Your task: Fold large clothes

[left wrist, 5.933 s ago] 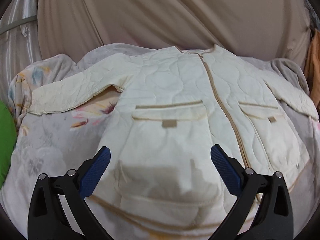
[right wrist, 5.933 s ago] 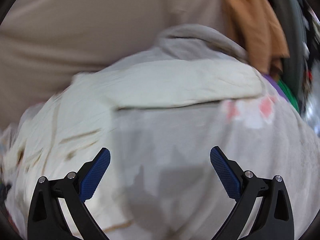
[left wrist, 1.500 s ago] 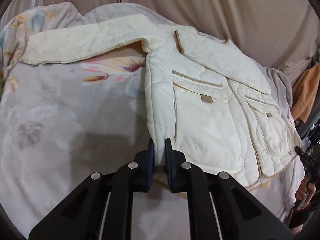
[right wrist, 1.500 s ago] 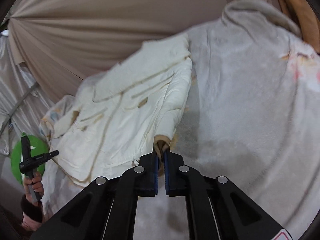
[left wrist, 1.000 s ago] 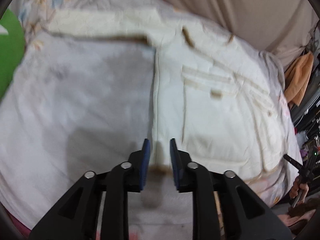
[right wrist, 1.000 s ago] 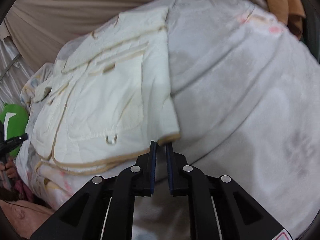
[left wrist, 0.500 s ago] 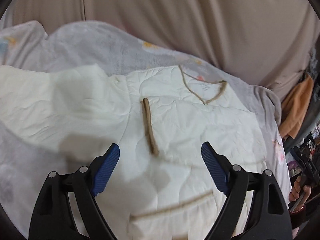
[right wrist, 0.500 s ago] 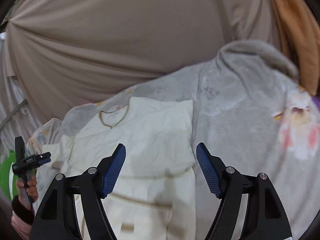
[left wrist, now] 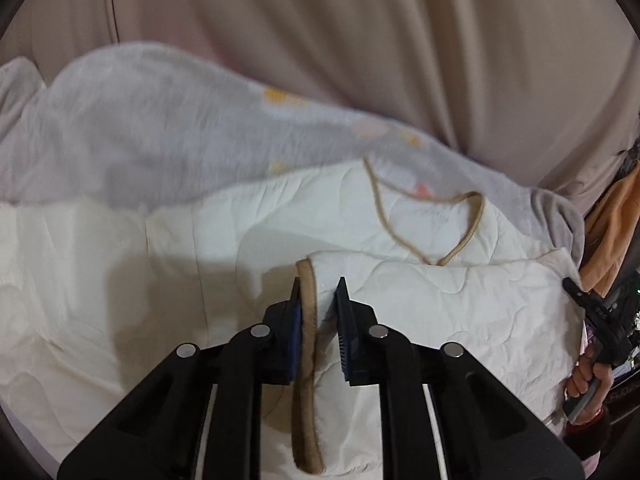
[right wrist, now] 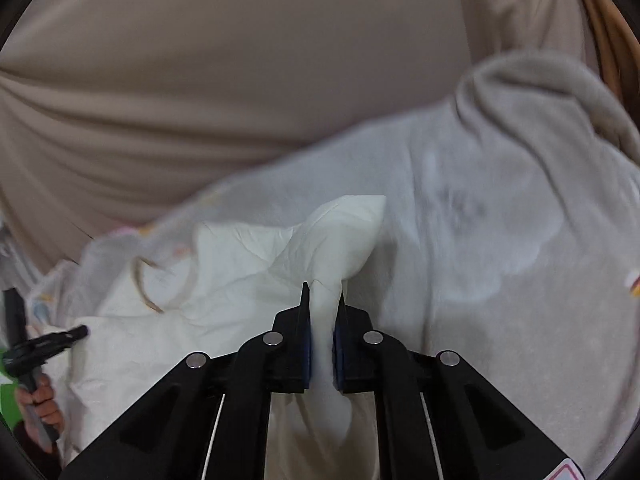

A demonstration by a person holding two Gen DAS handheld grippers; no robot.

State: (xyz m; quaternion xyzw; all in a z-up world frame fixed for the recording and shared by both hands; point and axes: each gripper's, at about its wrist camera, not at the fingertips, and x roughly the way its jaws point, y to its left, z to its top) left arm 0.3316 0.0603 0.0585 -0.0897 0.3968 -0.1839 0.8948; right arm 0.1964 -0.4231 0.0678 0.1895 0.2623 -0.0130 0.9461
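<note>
The cream quilted jacket point(left wrist: 440, 304) is lying spread on a grey floral blanket point(left wrist: 160, 128), with a beige curtain point(left wrist: 320, 40) hanging right behind the blanket. Its tan-trimmed V neckline point(left wrist: 428, 216) sits near the far edge of the jacket, close to the curtain side.

The left tool point(left wrist: 318, 284) has just been closing, and its jaws are now nearly together around a tan-edged cuff or hem point(left wrist: 306, 320) of the jacket, just on the near side of the neckline. The trim touches the left pad, but there's a slim gap by the other one, so a firm pinch can't be told for sure.

The right tool point(right wrist: 322, 290) has also just been closing and is clamped on a bunched fold of the jacket point(right wrist: 328, 320), pulled up off the blanket, off to the right of the neckline point(right wrist: 160, 284).

From the right wrist view, the person's hand point(right wrist: 40, 404) shows at the far left of the jacket, and an orange cloth point(left wrist: 616, 232) hangs past the blanket's right end.
</note>
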